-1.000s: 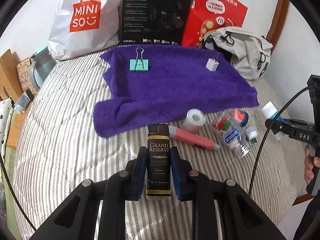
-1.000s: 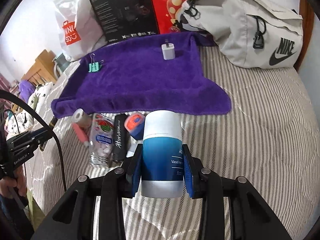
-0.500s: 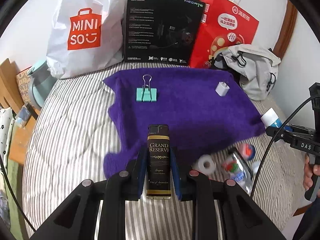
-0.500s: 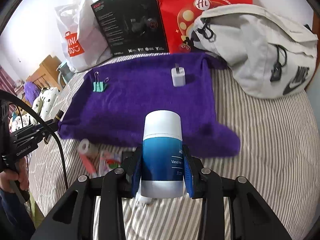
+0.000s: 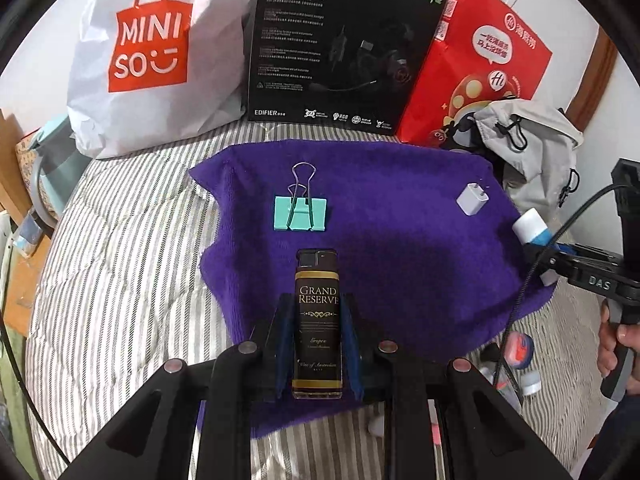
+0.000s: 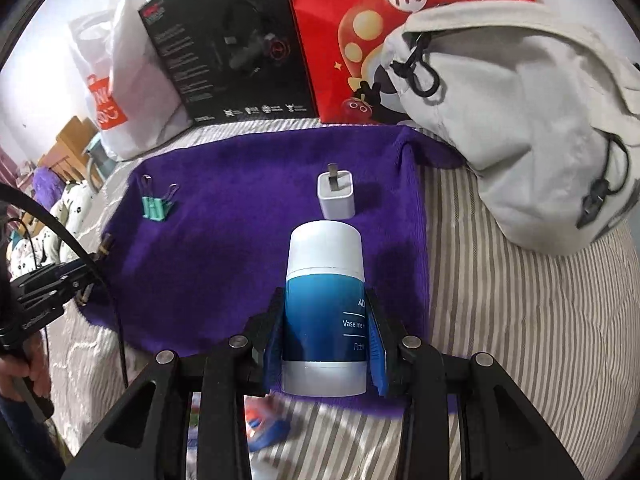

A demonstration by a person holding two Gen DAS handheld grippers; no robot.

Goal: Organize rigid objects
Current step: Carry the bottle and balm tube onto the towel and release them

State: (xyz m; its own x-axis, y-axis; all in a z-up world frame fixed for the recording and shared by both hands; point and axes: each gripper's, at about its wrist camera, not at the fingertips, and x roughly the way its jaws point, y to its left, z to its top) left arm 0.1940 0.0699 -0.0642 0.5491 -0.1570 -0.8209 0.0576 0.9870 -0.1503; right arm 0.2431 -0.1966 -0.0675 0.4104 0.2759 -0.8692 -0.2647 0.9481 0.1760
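**Two grippers loaded above the purple towel**

One striped quilted mattress (image 5: 120, 280) forms the base surface; its fabric is soft, with narrow grey and white bands. One purple towel (image 5: 400, 248) of thick pile lies spread across it, edges rumpled.

Along the far edge stand four bulky items: one white crinkled plastic shopping bag (image 5: 152, 52), one black rectangular cardboard box (image 5: 340, 48), one red glossy paper bag (image 5: 480, 64) and one grey fabric backpack (image 6: 520, 120) with black drawcords.

The left gripper (image 5: 318, 344) is clamped on one lighter (image 5: 318, 320), a flat dark rectangular body with gold print, held upright above the near part of the towel. The right gripper (image 6: 325, 340) is clamped on one jar (image 6: 325, 304), a smooth cylinder with blue body and white cap, held upright over the towel's near right area.

Two small items rest on the towel, well apart: one teal binder clip (image 5: 301, 212) with wire handles, and one white boxy charger plug (image 6: 336, 196) with metal prongs.
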